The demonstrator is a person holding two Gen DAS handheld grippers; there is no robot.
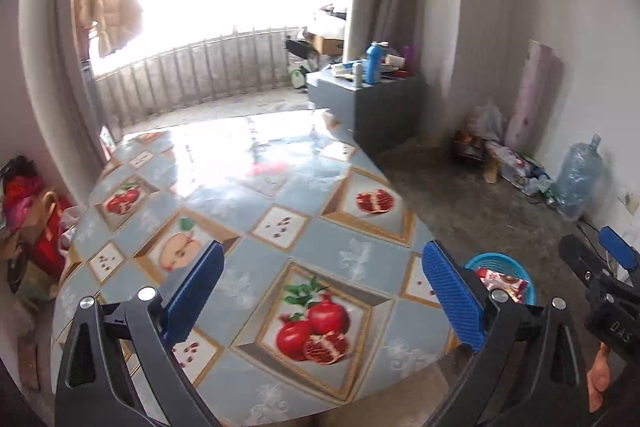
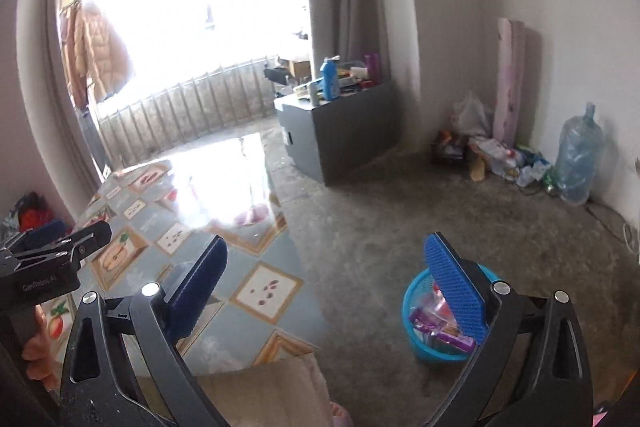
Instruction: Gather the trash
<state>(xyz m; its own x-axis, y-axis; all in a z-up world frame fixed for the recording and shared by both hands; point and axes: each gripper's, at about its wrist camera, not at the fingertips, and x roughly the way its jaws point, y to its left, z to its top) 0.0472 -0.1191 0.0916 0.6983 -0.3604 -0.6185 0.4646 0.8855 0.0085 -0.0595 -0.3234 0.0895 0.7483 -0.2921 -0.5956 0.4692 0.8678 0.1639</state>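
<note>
The wrappers (image 2: 434, 323) lie in the blue basket (image 2: 416, 291) on the floor, below and ahead of the right hand-held gripper (image 2: 326, 291), partly hidden behind its right finger. They look light, thin and crinkly, probably slippery, so pinching a gathered fold or edge should hold best. The basket looks like light, stiff plastic, best taken by its rim. Both the right and the left hand-held gripper (image 1: 322, 293) stand wide with nothing between their fingers. The tabletop (image 1: 256, 187) ahead of the left one carries no visible trash.
</note>
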